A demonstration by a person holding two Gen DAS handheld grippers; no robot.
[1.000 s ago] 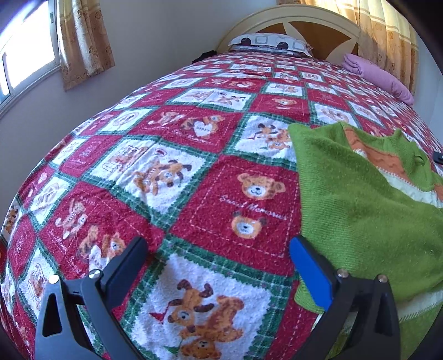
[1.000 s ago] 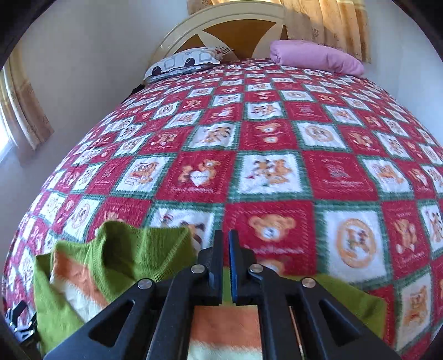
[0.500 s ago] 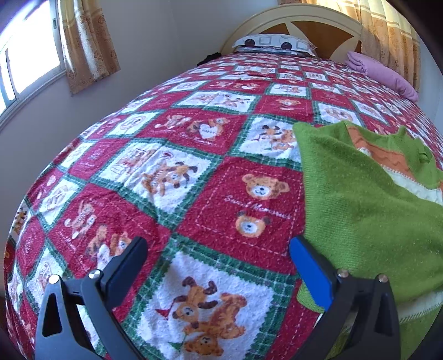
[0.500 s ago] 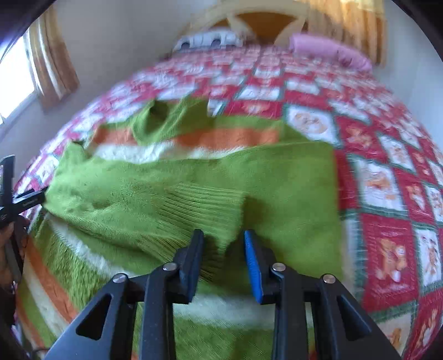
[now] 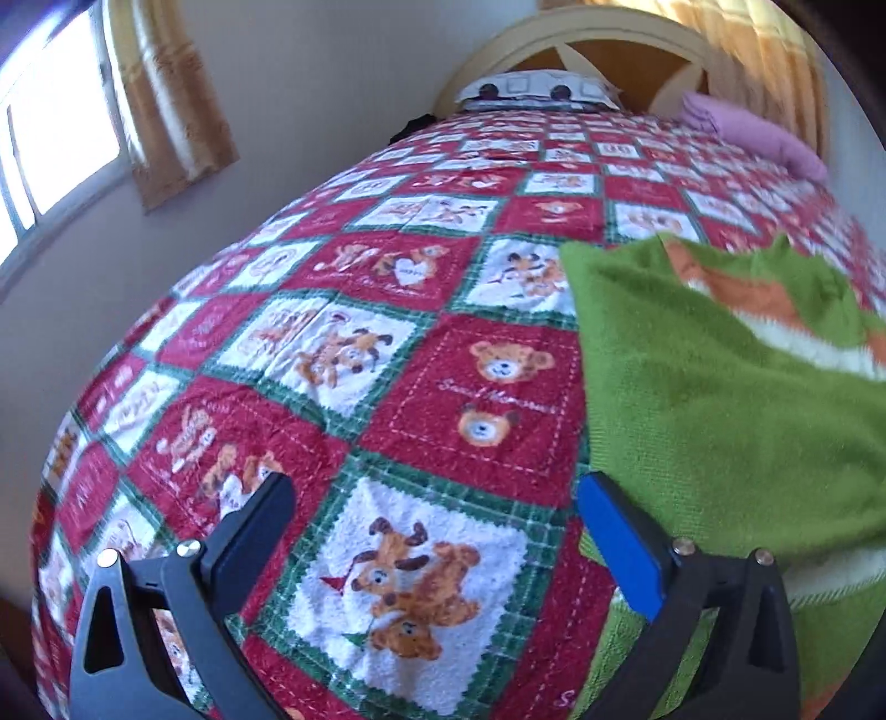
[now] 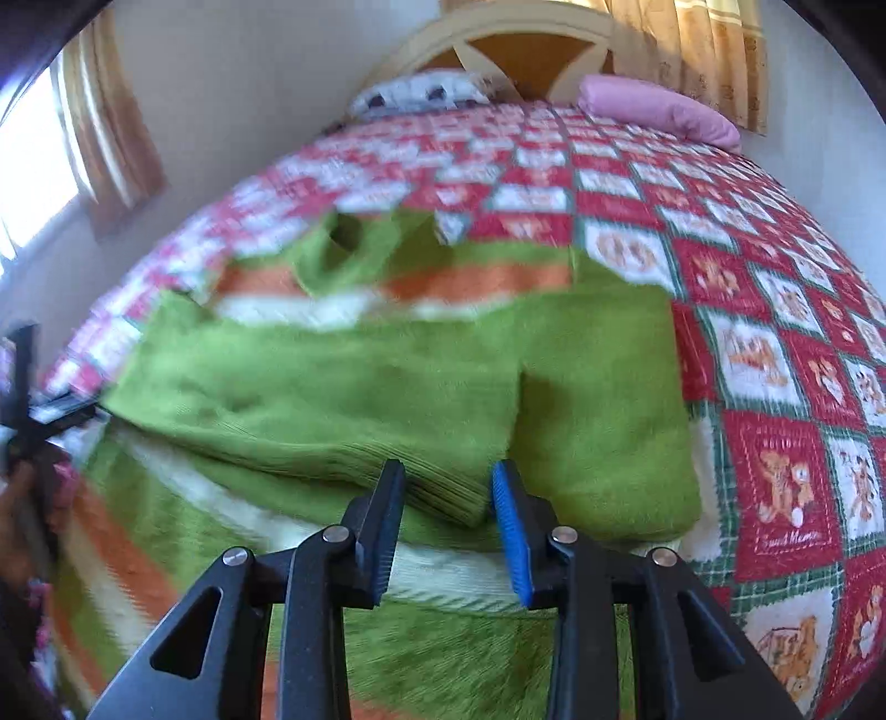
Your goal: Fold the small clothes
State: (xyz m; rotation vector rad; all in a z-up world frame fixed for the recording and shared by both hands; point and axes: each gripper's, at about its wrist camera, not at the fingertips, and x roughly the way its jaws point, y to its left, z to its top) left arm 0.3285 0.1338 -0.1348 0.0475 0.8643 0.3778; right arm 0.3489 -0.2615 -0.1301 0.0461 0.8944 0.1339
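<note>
A small green knit sweater (image 6: 387, 387) with orange and white stripes lies on the bed, both sleeves folded across its body. The ribbed cuff (image 6: 443, 487) of one sleeve lies just ahead of my right gripper (image 6: 446, 498), which is open and holds nothing. In the left wrist view the sweater (image 5: 720, 415) fills the right side. My left gripper (image 5: 432, 498) is wide open and empty over the quilt, its right finger (image 5: 620, 543) at the sweater's left edge.
A red, white and green teddy-bear quilt (image 5: 387, 332) covers the bed. A patterned pillow (image 6: 421, 94) and a pink pillow (image 6: 659, 111) lie by the headboard (image 6: 515, 50). A wall with a curtained window (image 5: 61, 138) is on the left. The left gripper's body shows in the right wrist view (image 6: 22, 387).
My right gripper let go of the sleeve, opened wider and drew back from the sweater. My left gripper stayed open and shifted only slightly.
</note>
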